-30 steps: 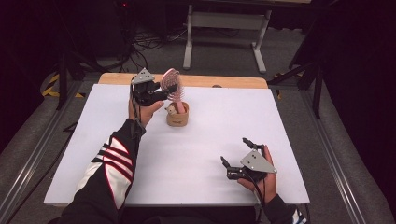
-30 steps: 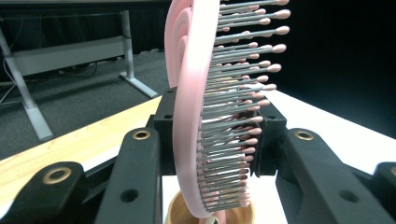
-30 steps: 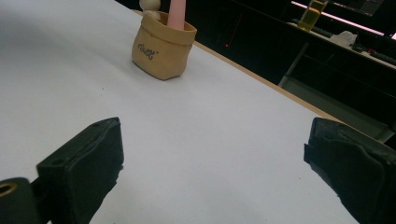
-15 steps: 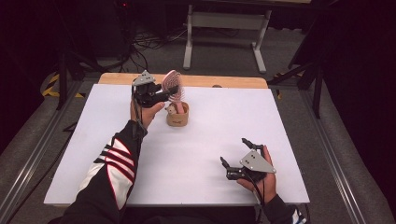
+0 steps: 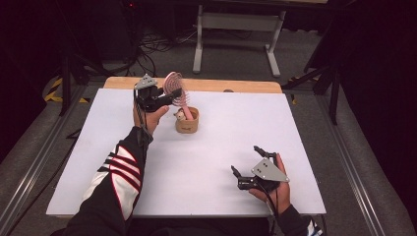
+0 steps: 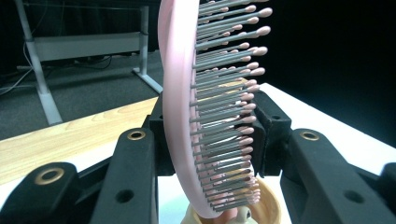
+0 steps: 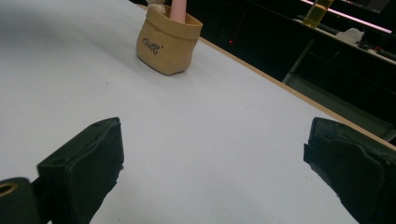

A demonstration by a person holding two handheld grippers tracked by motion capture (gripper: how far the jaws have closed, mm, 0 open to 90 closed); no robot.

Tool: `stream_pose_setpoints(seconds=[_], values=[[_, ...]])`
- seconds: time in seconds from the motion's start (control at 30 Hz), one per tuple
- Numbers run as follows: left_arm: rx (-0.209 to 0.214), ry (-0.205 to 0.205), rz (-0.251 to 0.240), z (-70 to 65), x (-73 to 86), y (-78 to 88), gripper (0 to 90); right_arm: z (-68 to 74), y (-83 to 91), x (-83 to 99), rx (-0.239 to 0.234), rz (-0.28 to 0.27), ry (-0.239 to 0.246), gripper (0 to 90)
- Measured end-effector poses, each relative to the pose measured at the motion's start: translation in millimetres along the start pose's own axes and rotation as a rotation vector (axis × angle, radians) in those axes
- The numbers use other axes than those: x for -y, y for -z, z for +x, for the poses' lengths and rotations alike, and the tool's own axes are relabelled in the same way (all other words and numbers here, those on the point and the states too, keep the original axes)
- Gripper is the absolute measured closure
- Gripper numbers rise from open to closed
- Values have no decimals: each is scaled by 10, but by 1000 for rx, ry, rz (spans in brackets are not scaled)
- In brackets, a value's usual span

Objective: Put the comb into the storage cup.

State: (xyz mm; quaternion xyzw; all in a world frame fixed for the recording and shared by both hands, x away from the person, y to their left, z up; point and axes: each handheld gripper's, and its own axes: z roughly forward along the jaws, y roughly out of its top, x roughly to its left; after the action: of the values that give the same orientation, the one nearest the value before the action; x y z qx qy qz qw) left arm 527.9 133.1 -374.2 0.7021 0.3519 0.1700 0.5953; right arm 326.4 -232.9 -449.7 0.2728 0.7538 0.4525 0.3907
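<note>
A pink hairbrush [image 5: 174, 85] [image 6: 180, 116] stands upright with its handle [image 7: 178, 10] in a small tan pouch [image 5: 187, 124] [image 7: 168, 44] at the back middle of the white table. My left gripper [image 5: 175, 95] [image 6: 208, 135] holds the brush head from the left. One pad lies on the pink back, the other against the bristle tips. Its jaws have just been opening a little, with the brush still between them. My right gripper [image 5: 245, 159] [image 7: 212, 158] rests open near the front right of the table, nothing between its jaws.
A small beige figure [image 5: 180, 114] sits in the pouch beside the handle. The white sheet [image 5: 221, 137] lies over a wooden tabletop [image 5: 236, 87] whose far edge shows. Behind it a grey table frame [image 5: 236, 22] and cables [image 5: 152, 44] are on the floor.
The left hand has shifted slightly with the brush head. The brush stays upright in the pouch. The right hand and its gripper have not moved.
</note>
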Motion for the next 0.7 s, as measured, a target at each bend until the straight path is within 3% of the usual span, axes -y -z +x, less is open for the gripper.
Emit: stream_pose_setpoints(seconds=[0.23, 0.7], values=[[-40, 14, 12, 63, 22, 22, 585, 2, -3, 1, -2, 2, 3, 48], [-60, 57, 11, 186, 88, 81, 564, 11, -13, 6, -10, 8, 7, 48]])
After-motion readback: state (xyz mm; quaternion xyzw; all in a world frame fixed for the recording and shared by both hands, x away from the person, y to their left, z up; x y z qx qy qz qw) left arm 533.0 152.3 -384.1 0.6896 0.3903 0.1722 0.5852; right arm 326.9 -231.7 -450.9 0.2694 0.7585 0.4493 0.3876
